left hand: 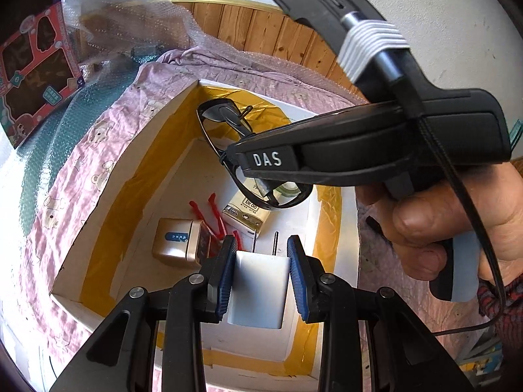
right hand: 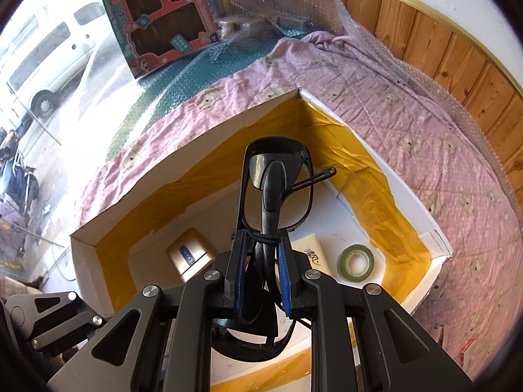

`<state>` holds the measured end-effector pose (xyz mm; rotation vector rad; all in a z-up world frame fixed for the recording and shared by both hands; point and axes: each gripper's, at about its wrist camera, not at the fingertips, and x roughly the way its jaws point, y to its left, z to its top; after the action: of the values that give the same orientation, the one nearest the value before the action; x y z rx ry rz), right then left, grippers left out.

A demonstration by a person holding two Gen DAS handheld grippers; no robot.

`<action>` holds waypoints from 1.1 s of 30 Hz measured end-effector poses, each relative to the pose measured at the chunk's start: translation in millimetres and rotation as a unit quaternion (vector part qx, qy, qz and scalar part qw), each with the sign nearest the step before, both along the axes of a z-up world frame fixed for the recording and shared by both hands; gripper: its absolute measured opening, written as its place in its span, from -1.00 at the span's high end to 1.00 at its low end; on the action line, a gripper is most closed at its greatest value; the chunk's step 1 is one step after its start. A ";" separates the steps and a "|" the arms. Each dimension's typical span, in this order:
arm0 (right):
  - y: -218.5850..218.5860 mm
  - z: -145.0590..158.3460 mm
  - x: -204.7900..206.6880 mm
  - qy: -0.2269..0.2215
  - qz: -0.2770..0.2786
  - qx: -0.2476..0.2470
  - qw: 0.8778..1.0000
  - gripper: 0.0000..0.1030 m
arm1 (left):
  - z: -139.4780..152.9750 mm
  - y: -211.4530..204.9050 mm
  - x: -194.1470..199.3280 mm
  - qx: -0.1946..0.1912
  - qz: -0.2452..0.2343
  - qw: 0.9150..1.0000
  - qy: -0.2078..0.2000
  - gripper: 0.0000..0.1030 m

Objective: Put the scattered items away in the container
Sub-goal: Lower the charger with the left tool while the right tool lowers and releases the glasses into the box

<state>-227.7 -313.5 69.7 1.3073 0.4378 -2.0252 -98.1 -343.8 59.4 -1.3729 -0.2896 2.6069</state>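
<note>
My left gripper [left hand: 262, 241] is shut on a white plug charger [left hand: 258, 287], prongs pointing forward, above the white box with yellow tape [left hand: 147, 137]. In the box lie a gold case [left hand: 176, 241], red clips [left hand: 212, 215], a cream carton [left hand: 245, 212] and a green tape roll [left hand: 289, 189]. My right gripper [right hand: 261, 238] is shut on folded black glasses [right hand: 271, 179] held over the same box [right hand: 183, 134]. Below them sit the gold case [right hand: 191, 251], carton [right hand: 310, 251] and tape roll [right hand: 355, 259]. The left wrist view shows the right gripper [left hand: 238, 160] with the glasses [left hand: 215, 114].
The box rests on a pink bear-print quilt [right hand: 408, 114]. A red toy box [right hand: 160, 16] and bubble wrap [left hand: 130, 9] lie at the far side. Wooden panelling [left hand: 255, 29] backs the bed. A person's hand [left hand: 441, 225] grips the right tool.
</note>
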 end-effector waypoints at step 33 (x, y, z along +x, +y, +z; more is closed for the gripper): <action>-27.5 -40.6 -54.7 -0.074 -0.042 0.014 0.996 0.64 | -17.1 -9.4 -16.5 0.024 0.022 0.998 -0.047 0.36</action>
<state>-282.4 -341.0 29.1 1.5050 0.3494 -1.9783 -114.5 -353.2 42.3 -1.4903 -0.3970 2.5564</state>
